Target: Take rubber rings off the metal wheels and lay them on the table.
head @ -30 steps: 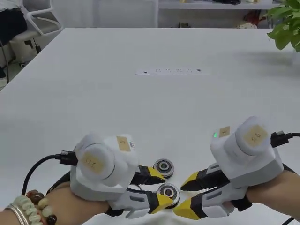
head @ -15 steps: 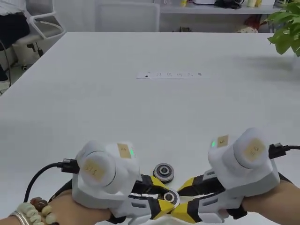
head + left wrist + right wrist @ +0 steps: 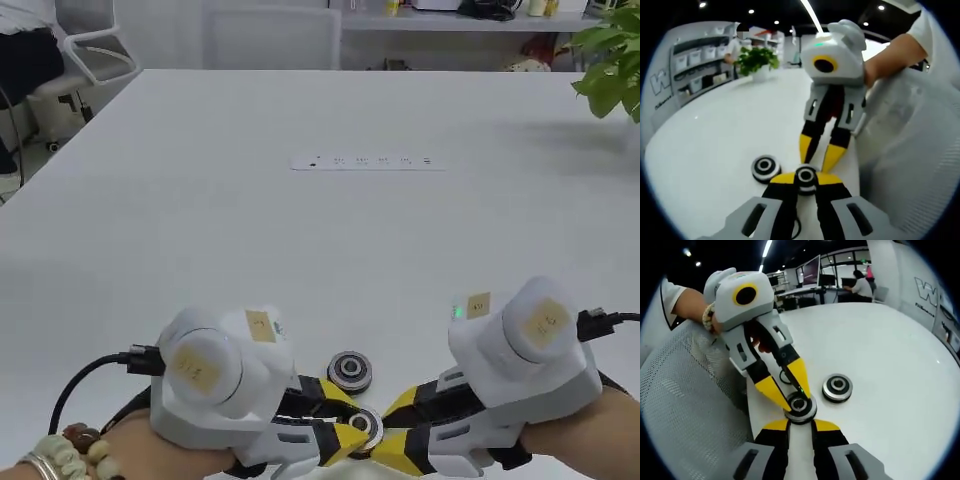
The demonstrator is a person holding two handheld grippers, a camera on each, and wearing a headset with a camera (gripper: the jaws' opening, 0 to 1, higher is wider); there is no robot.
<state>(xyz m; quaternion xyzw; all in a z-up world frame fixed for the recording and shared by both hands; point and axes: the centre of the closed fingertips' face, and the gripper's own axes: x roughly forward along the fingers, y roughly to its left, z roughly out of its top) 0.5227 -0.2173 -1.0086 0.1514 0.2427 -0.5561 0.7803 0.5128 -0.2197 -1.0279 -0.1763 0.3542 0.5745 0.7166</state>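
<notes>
Left gripper (image 3: 343,420): clamped on near wheel (image 3: 364,427).
Right gripper (image 3: 393,428): tips at its rim; cannot tell if gripping.
Far wheel (image 3: 350,369): ring on.
Progress: no rings on table (image 3: 300,250); both to do.

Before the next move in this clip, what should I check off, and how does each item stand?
1. Hold: left gripper clamped on the near wheel: ok, jaws closed on either side.
2. Pull grip: right gripper gripping the rubber ring: cannot tell; its tips touch the wheel.
3. Clearance: second wheel out of the way: ok, it lies apart on the table.
4. Drop spot: bare table to lay the ring: ok, open surface beyond.
5. Snag: cable away from the wheels: ok, it trails behind the left gripper.
</notes>
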